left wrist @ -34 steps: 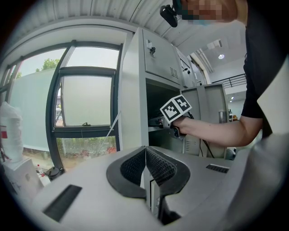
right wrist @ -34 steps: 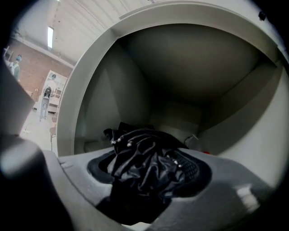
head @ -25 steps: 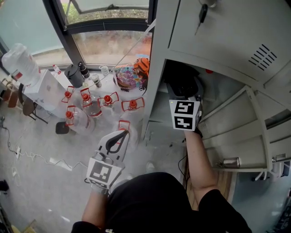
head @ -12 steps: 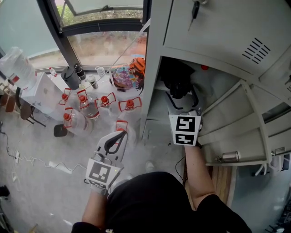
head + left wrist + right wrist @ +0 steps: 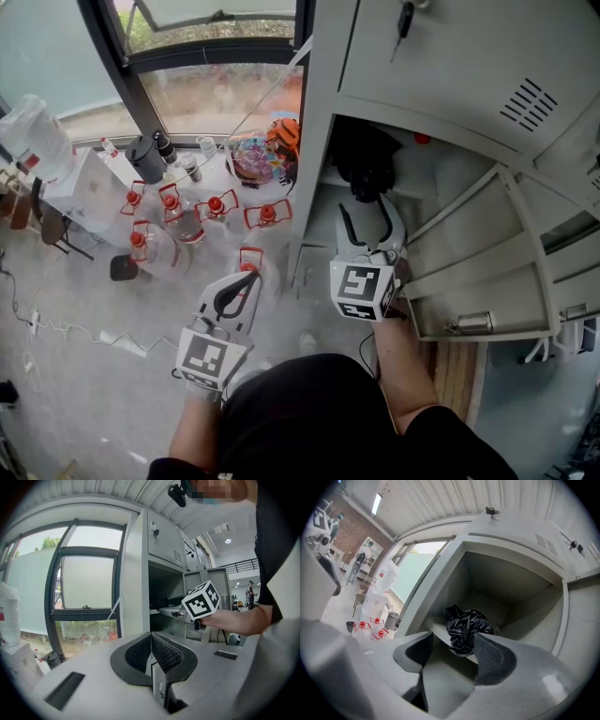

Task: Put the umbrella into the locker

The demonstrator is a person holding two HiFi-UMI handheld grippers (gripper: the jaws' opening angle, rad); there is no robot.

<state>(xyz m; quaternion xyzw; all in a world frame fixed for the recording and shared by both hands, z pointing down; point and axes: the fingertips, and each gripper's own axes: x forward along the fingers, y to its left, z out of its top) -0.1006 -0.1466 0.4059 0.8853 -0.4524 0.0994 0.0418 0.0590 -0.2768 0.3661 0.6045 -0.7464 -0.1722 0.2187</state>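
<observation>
A grey floor by a big window. Down low, the left gripper is closed with nothing in it. The right gripper is closing its jaws on nothing, just outside the locker. The black umbrella sits on the shelf inside. It is best to back straight out, clear of the open door on the right.

**Black on pale grey**

The umbrella is glossy black against the locker, which is pale grey inside and out. Down by the dark window frame, the clear water jugs have red caps and handles.
</observation>
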